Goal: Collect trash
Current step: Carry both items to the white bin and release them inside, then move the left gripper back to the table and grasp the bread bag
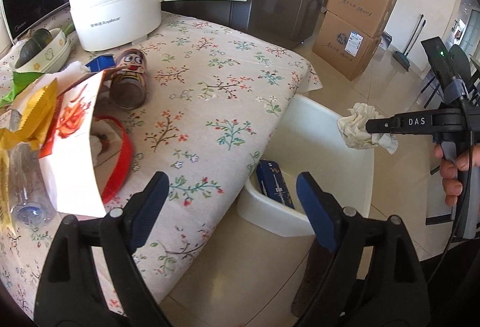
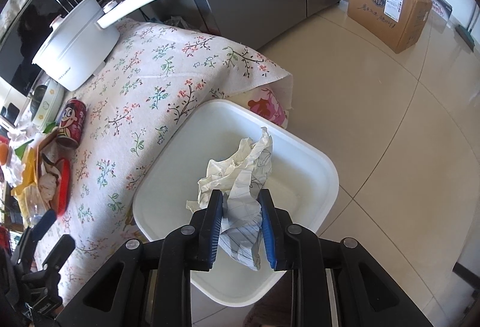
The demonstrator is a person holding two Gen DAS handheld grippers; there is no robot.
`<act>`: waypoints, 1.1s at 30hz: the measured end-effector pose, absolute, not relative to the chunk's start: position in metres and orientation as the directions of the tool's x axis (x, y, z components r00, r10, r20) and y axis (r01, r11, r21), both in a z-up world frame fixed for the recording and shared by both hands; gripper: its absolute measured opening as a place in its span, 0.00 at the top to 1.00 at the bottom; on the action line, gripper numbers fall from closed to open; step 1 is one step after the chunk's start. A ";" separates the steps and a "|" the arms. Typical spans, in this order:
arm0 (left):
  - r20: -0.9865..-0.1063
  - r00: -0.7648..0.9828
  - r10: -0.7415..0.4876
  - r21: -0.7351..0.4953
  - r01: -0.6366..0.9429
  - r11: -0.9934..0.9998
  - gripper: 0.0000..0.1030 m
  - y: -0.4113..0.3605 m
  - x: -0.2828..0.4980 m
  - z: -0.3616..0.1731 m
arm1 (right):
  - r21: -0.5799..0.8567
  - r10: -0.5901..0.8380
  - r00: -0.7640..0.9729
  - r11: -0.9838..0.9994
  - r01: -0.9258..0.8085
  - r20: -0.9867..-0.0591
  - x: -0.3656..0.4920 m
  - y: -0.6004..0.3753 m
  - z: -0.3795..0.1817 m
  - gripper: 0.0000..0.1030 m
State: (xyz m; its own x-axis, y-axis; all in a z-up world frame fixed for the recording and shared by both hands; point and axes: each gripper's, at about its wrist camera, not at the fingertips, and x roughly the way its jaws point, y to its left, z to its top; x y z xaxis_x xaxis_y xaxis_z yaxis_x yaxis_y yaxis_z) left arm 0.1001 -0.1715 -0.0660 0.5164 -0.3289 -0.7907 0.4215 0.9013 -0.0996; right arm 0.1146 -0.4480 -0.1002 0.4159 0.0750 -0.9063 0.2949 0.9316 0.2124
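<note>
1. Crumpled paper [image 2: 240,174]: lined and cream sheets wadded together, pinched between the blue pads of the right gripper [image 2: 242,229], hanging above the open white bin [image 2: 312,207].
2. Right jaws: clenched on the crumpled paper, pointing steeply down into the bin; in the left wrist view, at 3 o'clock, with a hand [image 1: 453,174] on the handle.
3. Left gripper [image 1: 231,207]: jaws released, spread wide, nothing between the pads; one finger over the desk edge, the other over the bin.
4. White bin: on the tiled floor, tight against the desk corner; a dark blue box [image 1: 274,186] inside it, leaning on the wall nearest the desk.
5. Desk [image 1: 216,80]: covered by a floral cloth.
6. Trash left on the desk, at 9 o'clock in the left wrist view: a red can [image 1: 129,80] with a cartoon face lying on its side, a torn paper food bag [image 1: 75,146], yellow wrappers [image 1: 30,113], a clear plastic bottle [image 1: 27,195].
7. White electric pot [image 1: 117,2] with a long handle at 11 o'clock, standing upright; stacked bowls [image 1: 51,53] beside it.
8. Cardboard boxes [image 1: 354,23] stacked on the floor at 1 o'clock, well apart from the desk.
</note>
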 end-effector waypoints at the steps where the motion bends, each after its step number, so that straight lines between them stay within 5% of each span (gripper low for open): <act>1: -0.790 0.522 -0.321 -0.092 0.417 0.904 0.14 -0.167 0.099 -0.065 | 0.205 0.069 0.415 0.934 0.293 -0.907 0.115 -0.447 -0.100 0.72; 3: -0.788 0.531 -0.311 -0.084 0.409 0.909 0.10 -0.160 0.097 -0.064 | 0.187 0.051 0.415 0.937 0.294 -0.908 0.117 -0.443 -0.100 0.70; 7: -0.780 0.553 -0.292 -0.062 0.396 0.916 0.06 -0.148 0.091 -0.061 | 0.179 0.034 0.426 0.935 0.305 -0.904 0.118 -0.440 -0.097 0.31; 24: -0.781 0.593 -0.194 0.010 0.322 0.947 0.04 -0.092 0.092 -0.047 | 0.166 0.042 0.445 0.956 0.243 -0.895 0.134 -0.394 -0.077 0.24; 33: -0.783 0.620 -0.047 0.119 0.223 0.968 0.04 -0.027 0.107 -0.041 | 0.163 0.066 0.453 0.970 0.179 -0.889 0.149 -0.350 -0.066 0.22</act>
